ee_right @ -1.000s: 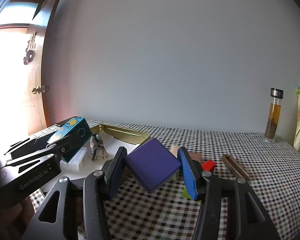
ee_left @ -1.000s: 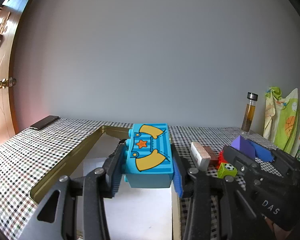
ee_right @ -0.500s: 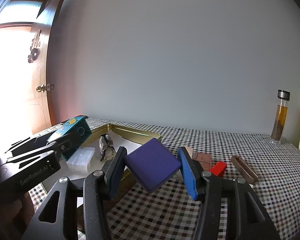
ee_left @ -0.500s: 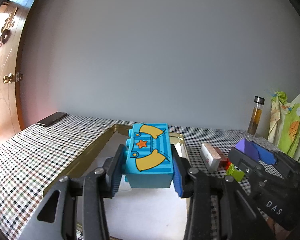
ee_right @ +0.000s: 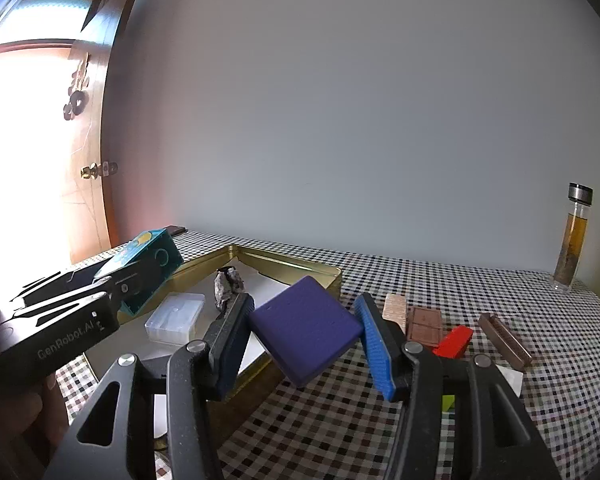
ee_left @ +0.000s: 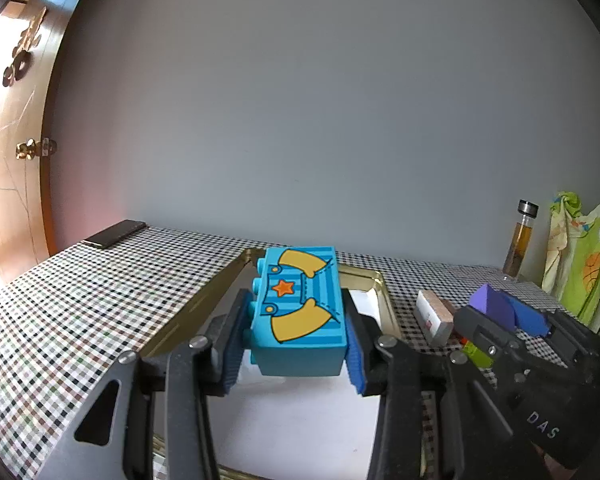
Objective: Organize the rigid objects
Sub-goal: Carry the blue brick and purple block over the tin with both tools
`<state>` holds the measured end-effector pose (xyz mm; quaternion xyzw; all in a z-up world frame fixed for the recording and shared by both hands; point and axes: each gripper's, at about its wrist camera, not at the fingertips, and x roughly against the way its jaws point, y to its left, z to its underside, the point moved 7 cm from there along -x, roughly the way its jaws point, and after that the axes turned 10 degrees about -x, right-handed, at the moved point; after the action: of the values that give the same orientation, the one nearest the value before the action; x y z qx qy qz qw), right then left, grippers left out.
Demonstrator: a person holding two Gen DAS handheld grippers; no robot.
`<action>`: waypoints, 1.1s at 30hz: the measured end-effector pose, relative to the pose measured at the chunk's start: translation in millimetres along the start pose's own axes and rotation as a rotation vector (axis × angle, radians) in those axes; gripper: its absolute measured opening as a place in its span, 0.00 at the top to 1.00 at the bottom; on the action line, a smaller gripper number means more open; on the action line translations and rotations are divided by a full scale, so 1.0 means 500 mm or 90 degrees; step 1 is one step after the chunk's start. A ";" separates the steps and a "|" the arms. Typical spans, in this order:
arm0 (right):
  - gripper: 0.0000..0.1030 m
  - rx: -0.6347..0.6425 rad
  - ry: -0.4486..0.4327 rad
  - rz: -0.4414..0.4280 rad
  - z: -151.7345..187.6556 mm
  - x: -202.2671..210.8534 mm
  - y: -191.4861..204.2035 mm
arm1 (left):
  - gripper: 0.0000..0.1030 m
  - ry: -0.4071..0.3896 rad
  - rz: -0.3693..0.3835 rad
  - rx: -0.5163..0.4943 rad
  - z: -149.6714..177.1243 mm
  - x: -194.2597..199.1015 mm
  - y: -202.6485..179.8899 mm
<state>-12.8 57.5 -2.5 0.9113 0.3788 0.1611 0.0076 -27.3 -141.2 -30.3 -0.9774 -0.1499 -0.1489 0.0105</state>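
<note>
Covering the table — checkered cloth (ee_right: pixel 440 292) under a grey wall (ee_right: pixel 340 100).

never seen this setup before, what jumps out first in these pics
Each gripper is clamped on a toy: the left gripper holds a turquoise brick with a star above the gold tin tray, and the right gripper holds a tilted purple block beside that tray. Small loose blocks lie on the checkered tablecloth.
</note>
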 end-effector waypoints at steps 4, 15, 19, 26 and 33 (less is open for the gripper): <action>0.46 0.003 0.002 -0.003 0.003 -0.002 0.005 | 0.60 0.001 -0.009 0.003 0.001 -0.001 0.012; 0.46 0.008 0.014 -0.011 0.006 -0.020 0.021 | 0.60 0.005 -0.028 -0.006 0.003 -0.004 0.034; 0.46 0.011 0.015 -0.013 0.006 -0.027 0.032 | 0.60 0.006 -0.034 -0.007 0.003 -0.004 0.042; 0.46 0.017 0.017 -0.018 0.009 -0.033 0.042 | 0.60 0.004 -0.043 -0.015 0.001 -0.006 0.048; 0.46 0.023 0.019 -0.022 0.011 -0.037 0.050 | 0.60 0.004 -0.049 -0.017 0.001 -0.007 0.056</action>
<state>-6.2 27.6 -9.4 0.9020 0.3977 0.1676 -0.0115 -21.9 -168.7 -31.0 -0.9705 -0.1856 -0.1539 -0.0081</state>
